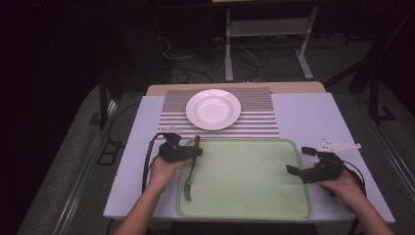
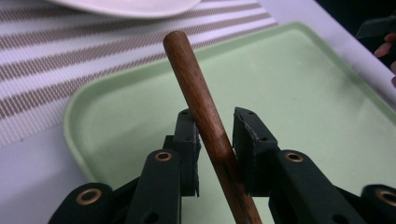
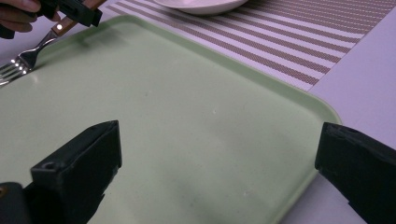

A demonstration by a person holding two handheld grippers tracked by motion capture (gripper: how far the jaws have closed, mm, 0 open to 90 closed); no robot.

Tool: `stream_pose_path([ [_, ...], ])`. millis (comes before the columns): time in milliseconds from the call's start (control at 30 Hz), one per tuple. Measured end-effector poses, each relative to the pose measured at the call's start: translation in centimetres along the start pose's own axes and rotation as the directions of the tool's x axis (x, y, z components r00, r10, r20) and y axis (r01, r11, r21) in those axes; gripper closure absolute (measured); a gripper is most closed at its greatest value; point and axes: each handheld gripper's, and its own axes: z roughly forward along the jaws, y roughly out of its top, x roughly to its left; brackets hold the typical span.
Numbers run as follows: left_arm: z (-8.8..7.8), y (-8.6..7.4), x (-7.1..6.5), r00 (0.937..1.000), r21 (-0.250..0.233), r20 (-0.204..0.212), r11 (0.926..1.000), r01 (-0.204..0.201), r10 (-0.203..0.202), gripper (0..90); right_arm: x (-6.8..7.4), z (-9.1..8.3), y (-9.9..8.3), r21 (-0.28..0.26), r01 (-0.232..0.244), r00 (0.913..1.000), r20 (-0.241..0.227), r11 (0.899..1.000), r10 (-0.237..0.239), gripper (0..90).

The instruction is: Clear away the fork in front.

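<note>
In the high view, the left gripper (image 1: 195,152) sits over the left edge of the green tray (image 1: 254,196), with a fork (image 1: 191,171) in its jaws. The wooden handle points toward the plate (image 1: 213,108), and the tines rest low on the tray near its left rim. The plate stands on a striped mat (image 1: 254,122) beyond the tray. The right gripper (image 1: 299,160) hovers at the tray's right edge, jaws spread and empty, a hand (image 1: 342,188) behind it.

In the left gripper view, the fork handle (image 2: 205,112) runs up between the two black jaws, tilted slightly left. It lies against the left pad, while a thin gap shows at the right pad, so the jaws stand slightly loosened around the handle rather than pinching it. Tray, mat and plate rim lie beyond.

In the right gripper view, the jaws stand wide apart with nothing between them, above the bare tray (image 3: 187,116). At the top left the left gripper (image 3: 77,11) is around the fork (image 3: 28,58), whose tines touch the tray surface.
</note>
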Motion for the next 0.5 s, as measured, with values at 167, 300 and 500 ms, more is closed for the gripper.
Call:
stream_pose_path([
  [167, 0.63, -0.3, 0.2, 0.9997, 0.019, -0.008, 0.9995, 0.025, -0.025, 71.3, 0.02, 0.05, 0.01, 0.001, -0.003, 1.0, -0.004, 1.0, 0.003, 0.8],
  [300, 0.74, -0.34, 0.36, 0.9993, 0.024, -0.028, 0.9994, 0.025, -0.024, 68.2, 0.03, 0.07, 0.01, 0.001, -0.003, 1.0, -0.005, 1.0, 0.003, 0.8],
  [500, -0.05, -0.11, 0.12, 0.9982, -0.025, -0.059, 0.9997, -0.008, 0.006, 70.0, 0.03, 0.05, 0.01, -0.002, -0.005, 1.0, -0.007, 1.0, 0.005, 0.8],
])
